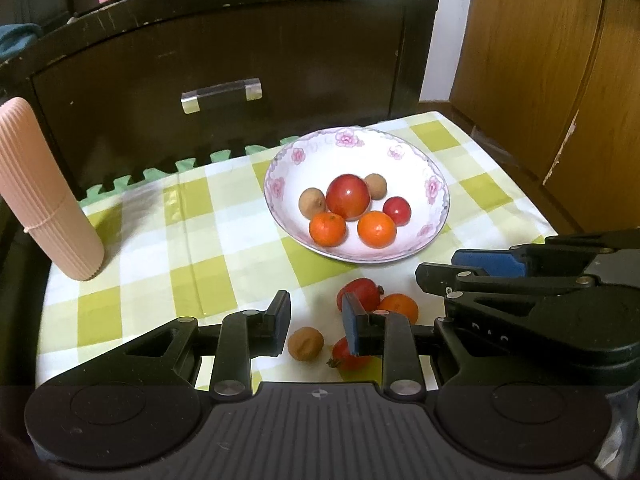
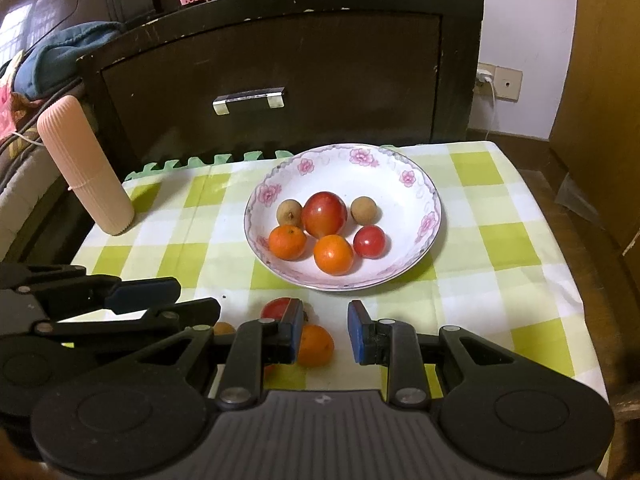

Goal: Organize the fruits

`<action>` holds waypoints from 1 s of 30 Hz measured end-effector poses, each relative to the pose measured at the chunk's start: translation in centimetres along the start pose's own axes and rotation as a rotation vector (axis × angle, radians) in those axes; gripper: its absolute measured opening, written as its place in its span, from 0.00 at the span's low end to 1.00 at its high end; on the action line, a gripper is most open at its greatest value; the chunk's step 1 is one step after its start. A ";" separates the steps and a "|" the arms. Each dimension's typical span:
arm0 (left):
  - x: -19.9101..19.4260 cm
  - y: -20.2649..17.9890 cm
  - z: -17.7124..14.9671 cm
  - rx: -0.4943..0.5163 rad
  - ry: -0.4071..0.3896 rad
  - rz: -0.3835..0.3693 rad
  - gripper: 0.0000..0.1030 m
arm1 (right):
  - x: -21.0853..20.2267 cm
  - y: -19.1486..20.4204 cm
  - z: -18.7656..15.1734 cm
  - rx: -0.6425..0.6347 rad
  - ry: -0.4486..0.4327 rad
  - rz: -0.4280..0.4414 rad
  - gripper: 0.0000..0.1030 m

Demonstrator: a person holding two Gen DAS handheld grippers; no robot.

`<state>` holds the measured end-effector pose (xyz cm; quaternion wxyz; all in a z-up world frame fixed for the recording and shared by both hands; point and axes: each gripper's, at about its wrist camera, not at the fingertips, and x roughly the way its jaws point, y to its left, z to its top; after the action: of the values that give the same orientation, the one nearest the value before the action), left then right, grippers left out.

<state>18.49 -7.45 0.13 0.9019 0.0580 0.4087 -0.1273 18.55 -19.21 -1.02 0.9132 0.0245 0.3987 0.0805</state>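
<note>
A white floral bowl [image 1: 276,172] [image 2: 436,208] on the checked cloth holds a large red fruit [image 1: 347,196], two oranges, a small red fruit and two brown longans. In front of it, loose on the cloth, lie a red fruit [image 1: 360,292], an orange [image 1: 400,306] [image 2: 316,345], a longan [image 1: 305,343] and another red fruit [image 1: 344,356]. My left gripper [image 1: 316,320] is open just above the longan. My right gripper [image 2: 326,332] is open too, its left finger beside the orange. Neither holds anything.
A pink ribbed case [image 1: 44,192] [image 2: 84,168] stands at the cloth's left side. A dark drawer cabinet [image 1: 220,60] rises right behind the table. Wooden cupboards [image 1: 540,60] stand to the right. The two grippers hover close side by side.
</note>
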 end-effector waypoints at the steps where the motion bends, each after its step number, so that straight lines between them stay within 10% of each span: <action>1: 0.0 0.0 -0.1 -0.001 0.001 0.000 0.34 | 0.0 0.1 0.0 -0.002 0.001 0.000 0.25; 16: 1.2 1.0 -1.4 0.007 0.054 0.009 0.35 | 1.8 1.0 -0.9 -0.042 0.060 0.019 0.25; 30: 1.8 0.8 -2.4 0.058 0.076 -0.035 0.63 | 1.9 -1.1 -0.9 -0.008 0.087 0.049 0.29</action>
<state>18.10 -6.46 -2.83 0.8812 0.0818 0.4398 -0.1526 19.32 -19.96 -3.14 0.8929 0.0273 0.4369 0.1055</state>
